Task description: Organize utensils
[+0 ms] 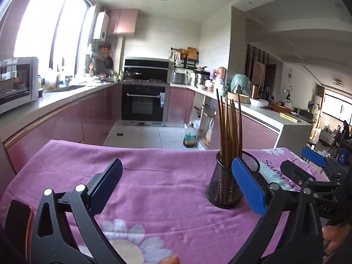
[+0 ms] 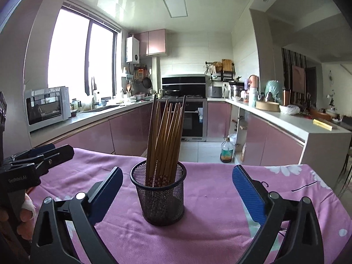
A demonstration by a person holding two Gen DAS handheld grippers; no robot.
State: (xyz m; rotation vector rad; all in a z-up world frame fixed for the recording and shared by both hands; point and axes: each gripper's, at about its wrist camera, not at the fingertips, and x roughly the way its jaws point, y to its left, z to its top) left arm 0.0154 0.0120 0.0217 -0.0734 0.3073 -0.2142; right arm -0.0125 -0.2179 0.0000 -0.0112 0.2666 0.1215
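A mesh cup (image 2: 158, 194) stands upright on the pink-clothed bench (image 2: 209, 231), holding a bundle of chopsticks (image 2: 164, 136) that lean and fan out well above its rim. The likely hazard is tipping: the tall, top-heavy sticks give leverage, so a pad brushing them or the cup wall could topple the cup and scatter them across the cloth. The right hand-held gripper (image 2: 177, 192) points slightly downward with jaws spread wide and empty, the cup standing between its pads without contact. The left hand-held gripper (image 1: 177, 187), likewise spread and empty, sits left of the cup; its right pad lies just before the cup (image 1: 224, 184) in its own view, contact uncertain.
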